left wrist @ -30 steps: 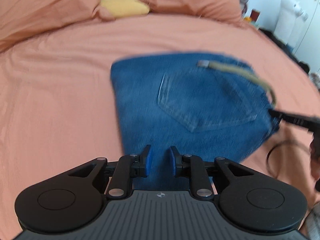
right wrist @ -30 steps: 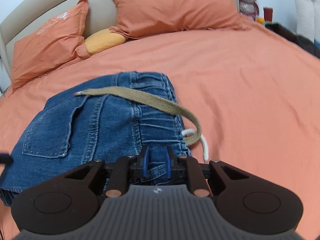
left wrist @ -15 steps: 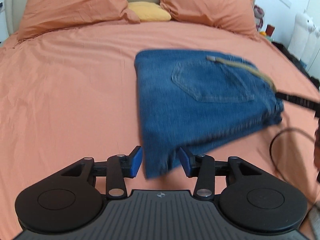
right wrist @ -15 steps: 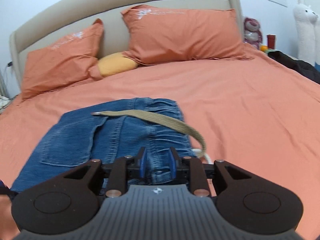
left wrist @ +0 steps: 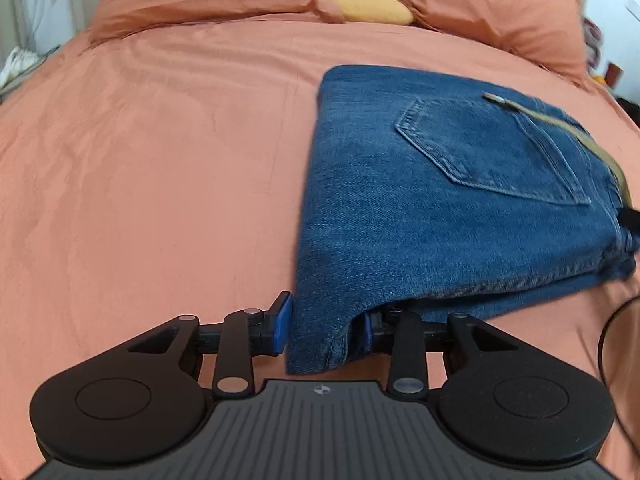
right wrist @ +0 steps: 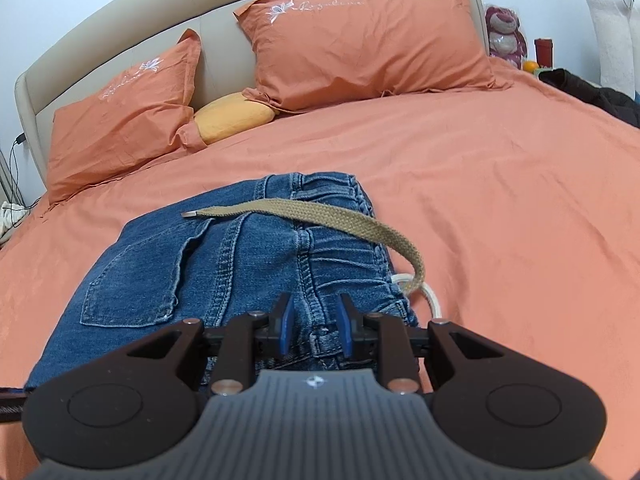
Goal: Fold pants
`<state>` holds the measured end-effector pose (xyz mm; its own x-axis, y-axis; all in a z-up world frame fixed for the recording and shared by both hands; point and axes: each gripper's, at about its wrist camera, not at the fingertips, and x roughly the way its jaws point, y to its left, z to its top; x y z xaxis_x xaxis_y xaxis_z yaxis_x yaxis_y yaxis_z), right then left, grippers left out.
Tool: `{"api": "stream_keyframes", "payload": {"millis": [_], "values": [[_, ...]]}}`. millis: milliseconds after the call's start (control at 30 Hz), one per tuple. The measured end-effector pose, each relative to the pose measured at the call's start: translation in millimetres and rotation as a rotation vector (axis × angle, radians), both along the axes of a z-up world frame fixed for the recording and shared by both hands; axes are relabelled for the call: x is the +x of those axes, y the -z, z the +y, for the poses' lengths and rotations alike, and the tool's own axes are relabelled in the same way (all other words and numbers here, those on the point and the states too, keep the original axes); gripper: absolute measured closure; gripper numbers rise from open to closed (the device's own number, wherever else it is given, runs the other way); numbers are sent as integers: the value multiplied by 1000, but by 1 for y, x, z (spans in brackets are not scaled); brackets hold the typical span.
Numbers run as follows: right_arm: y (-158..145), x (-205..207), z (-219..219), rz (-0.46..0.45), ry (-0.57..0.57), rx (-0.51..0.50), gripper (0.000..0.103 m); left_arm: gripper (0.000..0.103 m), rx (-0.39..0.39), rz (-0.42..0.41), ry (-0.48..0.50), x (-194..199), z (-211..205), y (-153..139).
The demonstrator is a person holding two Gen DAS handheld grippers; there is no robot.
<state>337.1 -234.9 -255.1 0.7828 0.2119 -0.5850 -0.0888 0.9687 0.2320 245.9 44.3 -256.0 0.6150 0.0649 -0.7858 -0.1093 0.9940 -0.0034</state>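
Observation:
Folded blue jeans [left wrist: 440, 200] lie on the orange bed sheet [left wrist: 160, 160], back pocket up, with a tan drawstring [right wrist: 320, 214] across the waistband. My left gripper [left wrist: 325, 328] is open, its blue pads either side of the near folded corner of the jeans. My right gripper [right wrist: 314, 326] is open, its pads straddling the waistband end of the jeans [right wrist: 240, 264] without pinching it. A white cord [right wrist: 430, 294] pokes out beside the waistband.
Two orange pillows [right wrist: 360, 44] and a yellow cushion [right wrist: 232, 116] lie against the beige headboard. Dark clothing [right wrist: 592, 94], plush toys [right wrist: 612, 20] and a red cup stand at the bed's right side. A black cable [left wrist: 612, 340] loops at the left view's right edge.
Both grippers opened wider and pulled back from the jeans. The left gripper shifted left, so the jeans now sit toward the right of its view. The jeans stay flat on the bed.

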Motion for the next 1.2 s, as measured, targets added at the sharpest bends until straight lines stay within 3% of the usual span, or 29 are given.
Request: {"api": "stream_keyframes", "payload": {"millis": [33,100,300,400,600,733,1033,1067,1167,1200], "values": [[1,0,-1,3,-1,1,83,78,71,25,81,0,-4,-3],[2,0,-3,10,0,2,83,79,227,58,259,-5,-11,-9],[4,5,-7,37,12,11,83,80,490,136,558,-9,-27,-22],[6,5,-7,48,0,-7,83,81,592,138,650,-20,-34,0],[11,7,-5,59,-7,-29,83,82,763,41,776,-47,-47,29],[11,7,-5,59,-3,-25,83,82,728,51,755,-50,-48,22],[8,-4,-9,65,-21,-28,80,80,744,52,756,-62,-51,7],[6,-6,-11,70,-23,-22,77,81,736,60,762,-59,-49,4],[2,-14,-16,98,-10,-17,52,87,663,130,788,-69,-43,-7],[1,-17,-19,101,0,-20,52,86,657,115,772,-72,-40,-13]]}}
